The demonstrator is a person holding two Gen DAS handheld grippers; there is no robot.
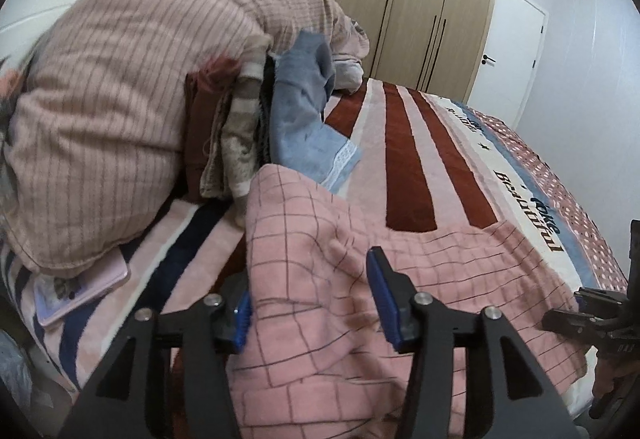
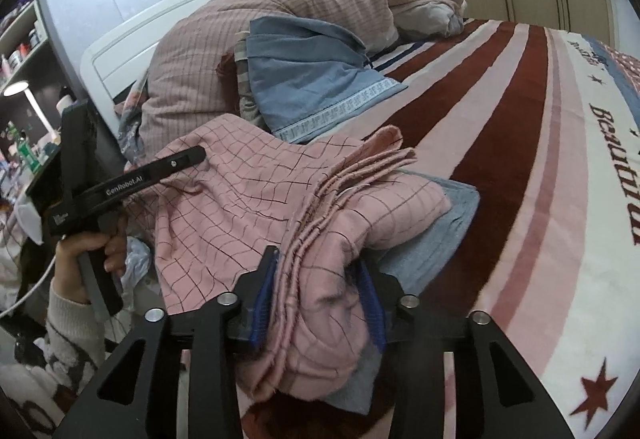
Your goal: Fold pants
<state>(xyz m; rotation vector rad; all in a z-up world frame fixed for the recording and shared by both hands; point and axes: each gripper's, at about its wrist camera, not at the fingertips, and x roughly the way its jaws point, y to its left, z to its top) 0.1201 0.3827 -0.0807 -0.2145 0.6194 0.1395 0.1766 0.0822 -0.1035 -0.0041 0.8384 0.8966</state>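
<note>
On the left side of the bed (image 1: 408,143) lies a big striped quilt (image 1: 120,111) with a pile of clothes (image 1: 236,127) leaning against it; the pink checked pants (image 1: 340,279) lie in front of these, near the bed edge, on the striped blanket.

The left tongs (image 1: 316,303) stand apart, one pad at each side of the pants' cloth, not closed on it. In the right wrist view the pants (image 2: 248,207) rest partly on a grey folded garment (image 2: 440,235).

The right tongs (image 2: 320,299) have a thick bunch of the gathered waistband between the pads and seem clamped on it.

I judge the fabric to be soft, light and fleecy: it will sag and wrinkle, not slip. A good place to hold is the waistband or a hem, where the layers are thick, with both tongs well apart so the cloth stays flat.
</note>
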